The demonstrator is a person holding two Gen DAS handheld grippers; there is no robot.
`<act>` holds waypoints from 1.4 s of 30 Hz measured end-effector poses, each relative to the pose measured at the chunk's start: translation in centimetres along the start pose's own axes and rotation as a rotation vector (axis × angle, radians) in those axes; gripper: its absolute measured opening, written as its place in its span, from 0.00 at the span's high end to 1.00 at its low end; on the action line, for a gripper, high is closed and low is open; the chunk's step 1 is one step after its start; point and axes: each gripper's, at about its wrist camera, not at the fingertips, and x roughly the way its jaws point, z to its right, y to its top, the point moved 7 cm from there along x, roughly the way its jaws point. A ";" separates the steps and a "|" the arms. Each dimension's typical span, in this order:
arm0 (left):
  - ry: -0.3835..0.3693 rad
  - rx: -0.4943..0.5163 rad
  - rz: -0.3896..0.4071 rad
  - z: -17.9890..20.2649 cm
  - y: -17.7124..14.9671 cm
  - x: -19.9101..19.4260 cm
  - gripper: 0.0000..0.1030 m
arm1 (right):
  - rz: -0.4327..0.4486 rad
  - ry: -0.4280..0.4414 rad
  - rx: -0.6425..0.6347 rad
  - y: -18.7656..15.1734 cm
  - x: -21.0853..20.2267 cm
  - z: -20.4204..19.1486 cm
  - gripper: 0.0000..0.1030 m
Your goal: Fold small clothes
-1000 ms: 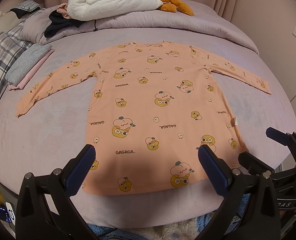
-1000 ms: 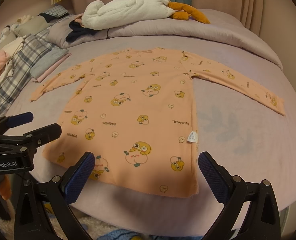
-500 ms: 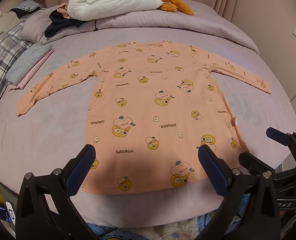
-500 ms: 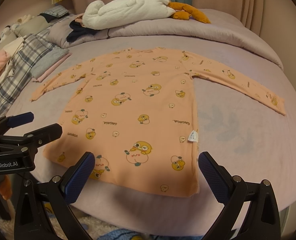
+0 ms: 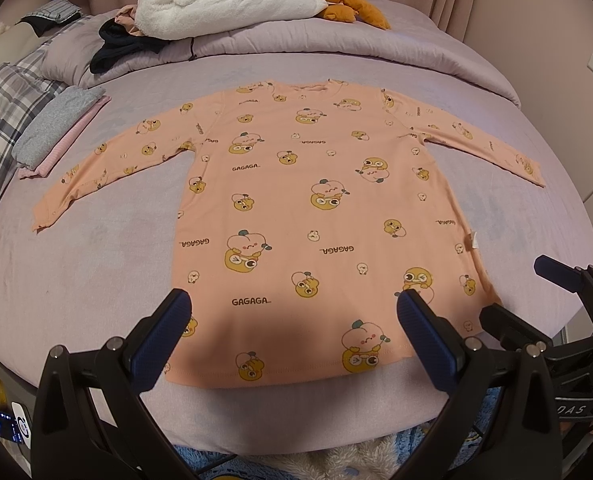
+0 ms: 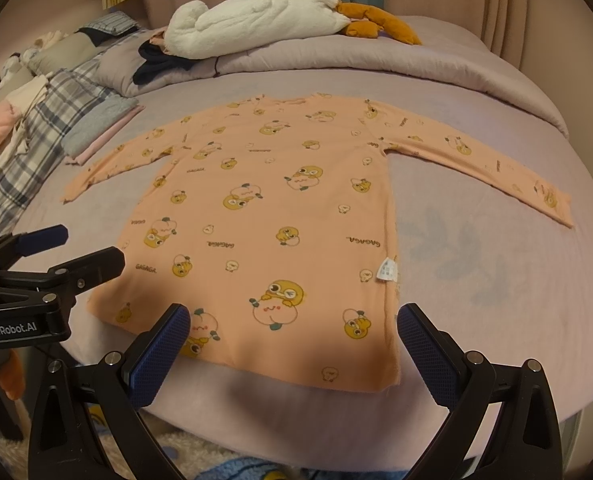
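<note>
While the orange shirt (image 5: 320,216) lies flat on the purple bed (image 5: 96,264), sleeves out toward 9 and 3 o'clock, the left tool (image 5: 292,332) and right tool (image 6: 292,340) hang spread wide near its bottom edge, holding nothing.

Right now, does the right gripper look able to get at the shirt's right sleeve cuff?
Probably yes. The right gripper is open over the hem of the peach shirt, and the sleeve cuff lies flat on the bare bed sheet, with nothing between them.
</note>
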 end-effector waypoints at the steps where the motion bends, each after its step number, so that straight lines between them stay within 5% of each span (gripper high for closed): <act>1: 0.000 0.000 -0.003 0.0 -0.1 0.1 0.00 | -0.001 0.001 0.002 0.0 0.0 0.0 0.01; 5: -0.026 -0.016 -0.017 -0.2 -0.2 0.3 0.00 | -0.010 0.040 0.029 -0.1 0.4 0.6 0.01; 11: -0.174 -0.161 -0.069 -1.1 -0.2 1.5 0.00 | -0.001 0.267 0.251 -0.3 1.5 3.5 0.01; 16: -0.336 -0.296 -0.084 -0.9 0.0 2.5 0.00 | 0.085 0.320 0.538 -0.6 1.9 11.4 0.01; 24: -0.537 -0.355 -0.147 2.1 0.5 3.8 0.00 | 0.240 0.313 0.923 -3.0 2.7 23.5 0.01; 32: -0.568 -0.422 -0.108 1.5 1.9 4.6 0.00 | 0.306 0.250 1.072 -0.9 5.5 30.5 0.01; 42: -0.509 -0.393 -0.201 2.0 1.8 7.4 0.00 | 0.416 0.249 1.242 3.2 7.9 37.6 0.01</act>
